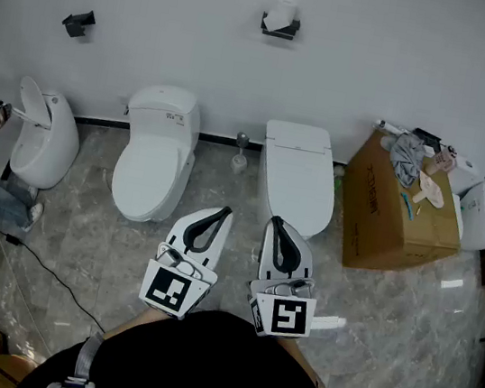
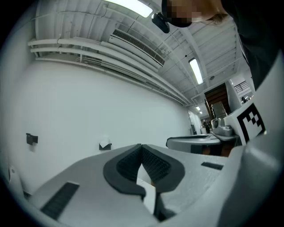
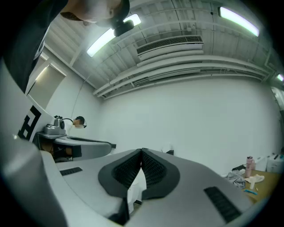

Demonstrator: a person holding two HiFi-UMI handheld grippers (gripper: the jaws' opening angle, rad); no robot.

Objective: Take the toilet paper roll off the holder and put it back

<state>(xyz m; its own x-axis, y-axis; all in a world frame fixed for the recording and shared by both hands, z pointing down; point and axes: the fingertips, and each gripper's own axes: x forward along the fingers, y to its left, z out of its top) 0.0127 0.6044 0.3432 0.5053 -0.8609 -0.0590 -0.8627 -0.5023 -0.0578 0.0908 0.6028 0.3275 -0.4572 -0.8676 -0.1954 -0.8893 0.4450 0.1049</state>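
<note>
Left gripper (image 1: pixel 224 211): jaws clenched, tips touching, nothing between the pads. Right gripper (image 1: pixel 273 221): same, tips meeting and empty. The two are held side by side, close together, both pointing at the wall (image 1: pixel 386 38).

Toilet paper roll (image 1: pixel 282 10) is on its black holder (image 1: pixel 280 30), mounted on that wall. It is ahead of both grippers, roughly on the line between them and well apart from either. In the left gripper view the roll (image 2: pixel 104 142) shows just left of the jaw tips. In the right gripper view it sits just right of the tips, partly hidden behind the jaw.

Second holder (image 1: pixel 78 23), also black, is on the same wall, far off to the left of the left gripper.

Between the grippers and the wall:
- rounded toilet (image 1: pixel 152 160), ahead and left of the left gripper
- square-lidded toilet (image 1: pixel 296 174), directly ahead of the right gripper, lid down
- third toilet (image 1: pixel 41 143), far left, lid up

Cardboard box (image 1: pixel 398 218) stands right of the right gripper, with cloth (image 1: pixel 406 160) piled on top. Black cable (image 1: pixel 48 272) runs over the grey marbled floor (image 1: pixel 409 297), left of the left gripper.
</note>
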